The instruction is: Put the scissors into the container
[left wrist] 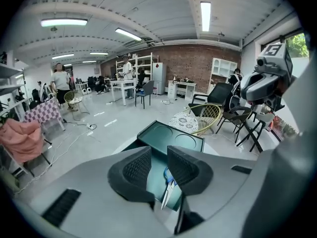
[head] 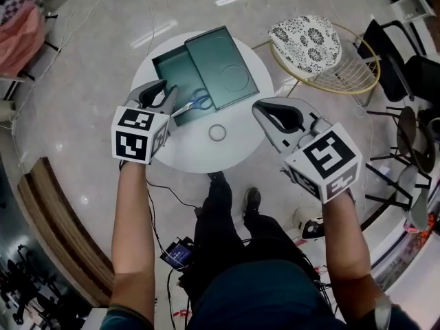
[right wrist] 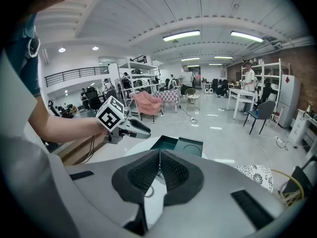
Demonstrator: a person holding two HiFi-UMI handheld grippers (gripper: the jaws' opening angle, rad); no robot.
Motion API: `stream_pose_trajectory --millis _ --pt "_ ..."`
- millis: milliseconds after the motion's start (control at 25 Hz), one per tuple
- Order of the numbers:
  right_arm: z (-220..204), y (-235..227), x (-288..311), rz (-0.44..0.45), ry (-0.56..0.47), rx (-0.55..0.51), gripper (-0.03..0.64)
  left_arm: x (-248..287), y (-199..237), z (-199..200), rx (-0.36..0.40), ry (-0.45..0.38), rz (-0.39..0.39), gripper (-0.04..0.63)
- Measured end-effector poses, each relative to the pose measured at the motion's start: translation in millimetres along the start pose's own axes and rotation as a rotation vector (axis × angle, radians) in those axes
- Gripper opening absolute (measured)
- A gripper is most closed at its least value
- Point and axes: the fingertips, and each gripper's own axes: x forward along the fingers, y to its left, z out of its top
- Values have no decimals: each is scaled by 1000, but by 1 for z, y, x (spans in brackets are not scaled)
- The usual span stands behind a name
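The scissors (head: 194, 102), with blue handles and silver blades, lie in the open green container (head: 168, 67) on the round white table (head: 237, 146). Their blades reach the container's near rim. My left gripper (head: 167, 90) hovers just above and in front of them, open, with nothing between its jaws. In the left gripper view the scissors (left wrist: 169, 182) show just below the gap of that gripper (left wrist: 158, 155). My right gripper (head: 261, 111) hangs over the table's right part, shut and empty. The right gripper view shows its jaws (right wrist: 159, 157) pressed together, with the container (right wrist: 166, 143) beyond.
The container's lid (head: 221, 62) lies tilted over its far right side. A small ring (head: 217, 133) sits on the table near the front. A wire chair with a patterned cushion (head: 306, 40) stands right of the table, and black chairs (head: 405, 67) further right. Cables run across the floor.
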Motion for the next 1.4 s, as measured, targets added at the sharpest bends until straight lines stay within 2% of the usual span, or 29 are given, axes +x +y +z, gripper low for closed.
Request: stream_pose_trajectory --millis 200,400,760,1160,1400 --pt "28 17 -42 -11 -53 -66 38 -59 -23 32 45 -53 36 107" --pt "74 41 -80 -22 -144 -178 37 -127 -31 61 118 -106 98 107" --pt "138 100 -175 -37 -235 -280 37 -269 -84 113 207 -211 168 106" --pt "170 161 -287 -39 -331 -355 37 -407 -169 152 293 -325 266 106" --pt "177 180 -350 -30 -379 -394 37 -460 -222 172 317 -358 284 106"
